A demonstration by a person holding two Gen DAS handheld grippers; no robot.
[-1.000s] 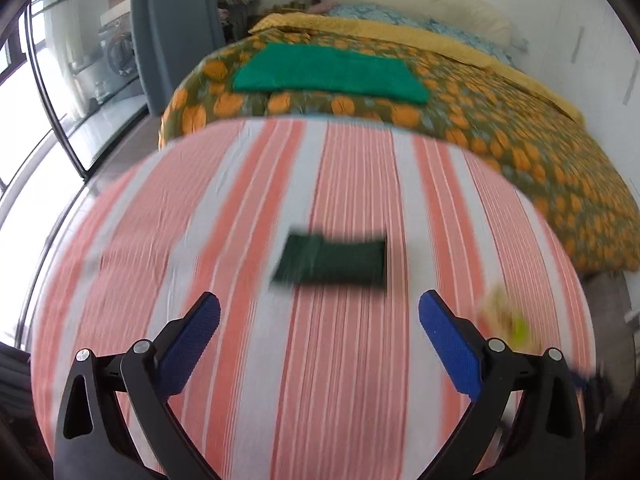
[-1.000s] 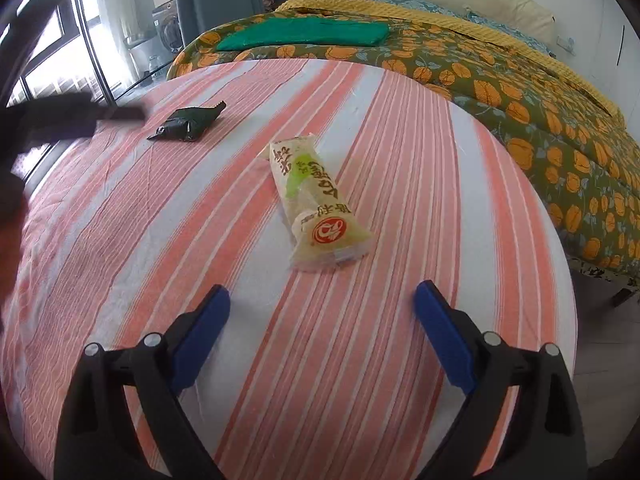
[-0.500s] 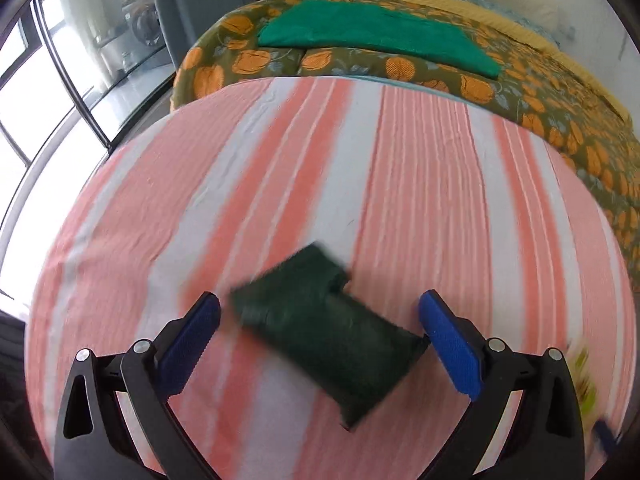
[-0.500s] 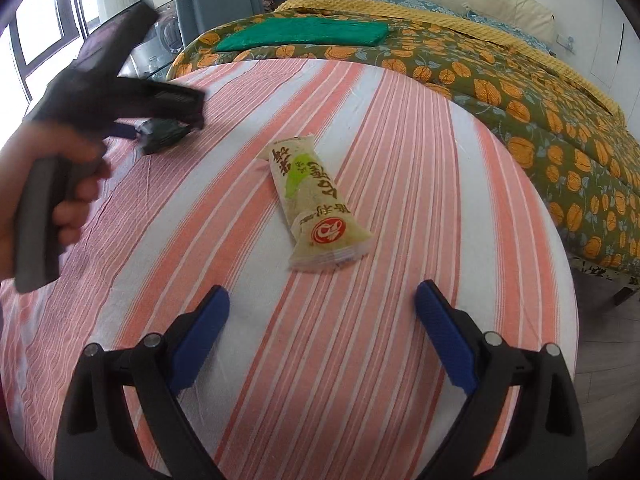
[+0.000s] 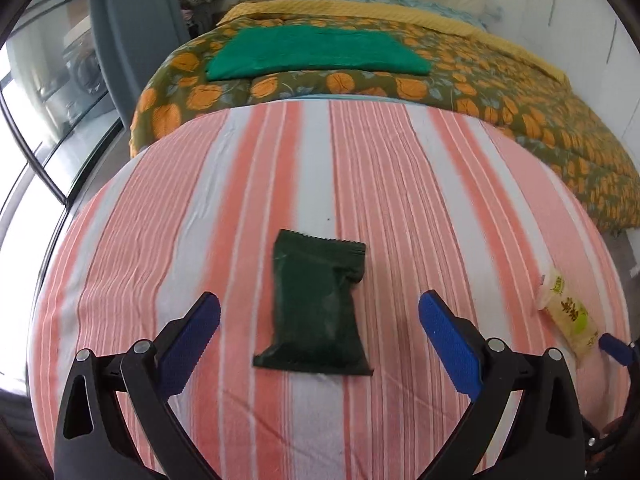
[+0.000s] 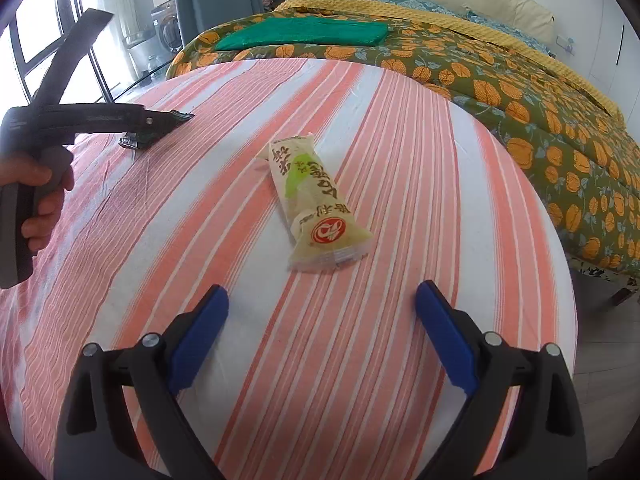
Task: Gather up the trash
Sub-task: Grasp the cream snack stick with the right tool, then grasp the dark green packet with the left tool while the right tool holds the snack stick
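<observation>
A round table under a pink-and-white striped cloth (image 5: 400, 184) carries two pieces of trash. A dark green packet (image 5: 316, 308) lies flat near the middle of the left wrist view, its notched end pointing away, right between the tips of the left gripper (image 5: 319, 332), whose blue pads (image 5: 188, 336) are spread wide on either side without touching it. In the right wrist view that same gripper reaches in from the left, held in a bare hand (image 6: 38, 196) wrapped round its grip, its nose low over the packet (image 6: 136, 140), which mostly hides beneath it.

The right gripper (image 6: 322, 328) also stands wide apart, holding nothing. Just beyond its tips lies a pale yellow-green snack wrapper (image 6: 316, 208), lengthwise and slanting to the far left. It bears a round red-and-white logo near its close end and printed characters along its length, upside down and not readable. In the left wrist view this wrapper (image 5: 568, 316) sits at the table's right edge.

Behind the table is a bed with an orange-patterned quilt (image 6: 500, 80) and a folded green cloth (image 5: 316, 54) on it.
</observation>
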